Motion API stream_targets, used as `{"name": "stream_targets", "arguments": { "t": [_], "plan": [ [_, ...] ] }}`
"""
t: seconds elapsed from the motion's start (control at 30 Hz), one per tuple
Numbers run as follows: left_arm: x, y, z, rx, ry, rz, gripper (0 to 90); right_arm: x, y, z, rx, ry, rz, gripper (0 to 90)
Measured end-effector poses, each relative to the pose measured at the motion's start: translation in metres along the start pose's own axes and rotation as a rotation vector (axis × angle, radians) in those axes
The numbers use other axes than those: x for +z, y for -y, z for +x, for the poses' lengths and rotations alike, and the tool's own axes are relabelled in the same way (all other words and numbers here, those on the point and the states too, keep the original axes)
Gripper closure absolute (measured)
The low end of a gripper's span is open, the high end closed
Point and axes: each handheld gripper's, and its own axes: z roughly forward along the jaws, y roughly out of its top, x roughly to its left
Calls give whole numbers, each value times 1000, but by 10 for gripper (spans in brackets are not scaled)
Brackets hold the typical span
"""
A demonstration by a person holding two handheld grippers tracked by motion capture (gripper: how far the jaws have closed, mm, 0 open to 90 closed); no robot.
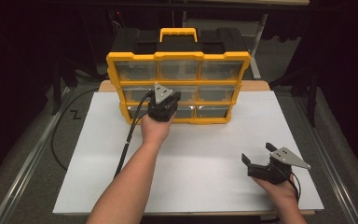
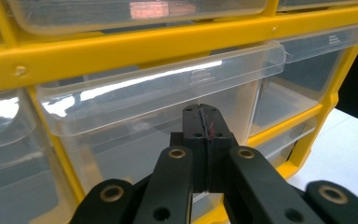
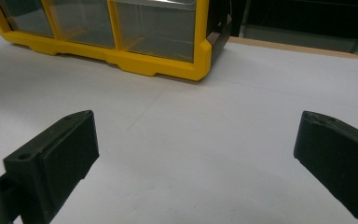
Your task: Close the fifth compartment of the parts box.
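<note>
At the table's far edge stands the organizer, upright, its long side running across the table and its clear drawers facing the person. The drawers look empty (glare hides part of them). The left gripper has its jaws pressed together with nothing between them, its tips right at the front of the middle drawer of the middle row. The right gripper hovers over the white sheet, well apart from the organizer, jaws wide and empty.
</note>
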Motion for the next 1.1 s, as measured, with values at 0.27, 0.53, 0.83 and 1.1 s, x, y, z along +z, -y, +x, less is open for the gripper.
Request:
{"name": "stream_targets", "arguments": {
  "t": [0.27, 0.53, 0.83, 1.1],
  "plan": [
    [5, -4, 0, -7, -5, -4, 897, 0, 0, 0, -1, 2, -3, 11],
    [9, -5, 1, -13, -10, 0, 897, 0, 0, -1, 2, 4, -4, 11],
    [5, -3, -1, -10, -3, 11, 897, 0, 0, -1, 0, 3, -5, 11],
    [-13, 6, 1, -39, 15, -4, 897, -1, 0, 0, -4, 6, -1, 11]
  ]
}}
